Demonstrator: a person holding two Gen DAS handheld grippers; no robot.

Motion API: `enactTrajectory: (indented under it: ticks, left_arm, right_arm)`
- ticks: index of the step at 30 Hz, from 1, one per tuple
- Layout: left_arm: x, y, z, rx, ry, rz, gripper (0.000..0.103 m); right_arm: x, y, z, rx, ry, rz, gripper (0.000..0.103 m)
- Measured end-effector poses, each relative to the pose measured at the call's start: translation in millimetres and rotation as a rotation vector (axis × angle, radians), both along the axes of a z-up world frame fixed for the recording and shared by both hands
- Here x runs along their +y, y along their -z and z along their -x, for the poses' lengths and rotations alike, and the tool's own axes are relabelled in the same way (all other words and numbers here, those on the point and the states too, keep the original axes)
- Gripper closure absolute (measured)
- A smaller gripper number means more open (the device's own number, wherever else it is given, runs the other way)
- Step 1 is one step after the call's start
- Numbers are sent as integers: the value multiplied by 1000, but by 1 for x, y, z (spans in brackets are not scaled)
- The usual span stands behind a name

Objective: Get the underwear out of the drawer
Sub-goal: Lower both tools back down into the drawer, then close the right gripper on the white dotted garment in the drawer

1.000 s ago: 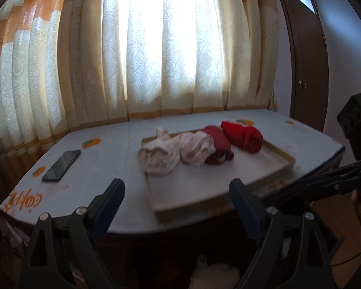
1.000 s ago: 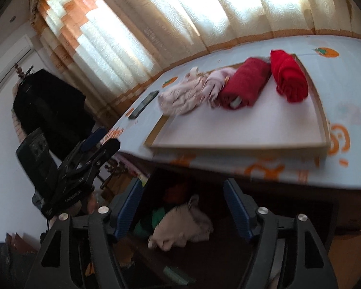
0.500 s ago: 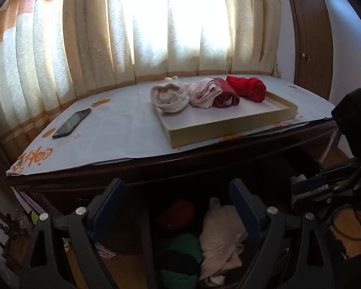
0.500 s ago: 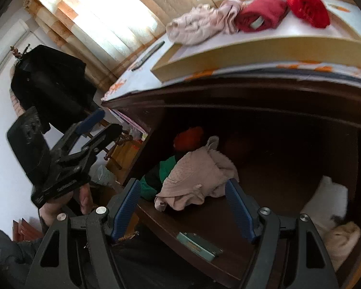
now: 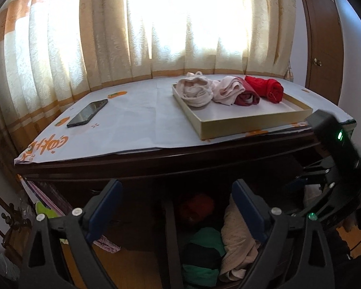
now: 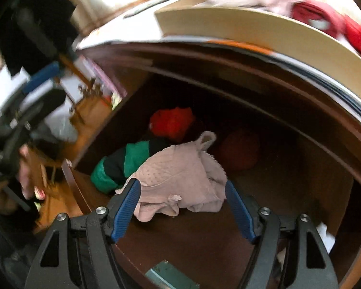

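Backlit curtains, dark wooden door

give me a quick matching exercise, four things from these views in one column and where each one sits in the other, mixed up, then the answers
Things:
1. phone
2. bright red roll
3. pale pink underwear
4. green and black garment

Places:
A. in the open drawer, between the open fingers of the right gripper
B. in the shallow tray on the tabletop
C. flat on the white cloth, left of the tray
D. in the drawer, beside the pale pink piece on its left in the right wrist view

Pairs: 1-C, 2-B, 3-A, 4-D
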State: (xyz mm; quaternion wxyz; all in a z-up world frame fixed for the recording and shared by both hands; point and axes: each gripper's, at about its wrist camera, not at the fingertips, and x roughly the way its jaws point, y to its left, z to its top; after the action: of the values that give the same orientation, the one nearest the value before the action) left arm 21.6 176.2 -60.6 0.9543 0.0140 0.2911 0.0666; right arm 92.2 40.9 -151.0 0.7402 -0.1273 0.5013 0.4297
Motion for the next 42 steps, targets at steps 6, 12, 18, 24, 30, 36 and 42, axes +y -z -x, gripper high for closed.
enactTrajectory:
  ticks: [6, 12, 18, 24, 30, 36, 42]
  left_arm:
    - [8, 0, 1, -3, -11, 18, 7]
    - [8, 2, 0, 2, -10, 29, 6]
    - [6, 7, -3, 30, -4, 34, 6]
    - [0, 16, -6, 70, 15, 38, 4]
    - [-4, 22, -8, 95, 33, 42, 5]
    - [-25, 37, -15, 177, 96, -7, 8]
    - [-47, 56, -23, 281, 140, -50, 18]
  right_arm:
    - [31, 20, 6, -38, -126, 113, 29]
    - [45, 33, 0, -45, -153, 154, 29]
    - [53, 45, -2, -36, -189, 193, 24]
    - [51, 52, -10, 77, -196, 157, 57]
    - [19, 36, -6, 17, -169, 110, 74]
    - [-34, 28, -17, -30, -59, 77, 75]
    - [-79, 36, -24, -32, 18, 61, 75]
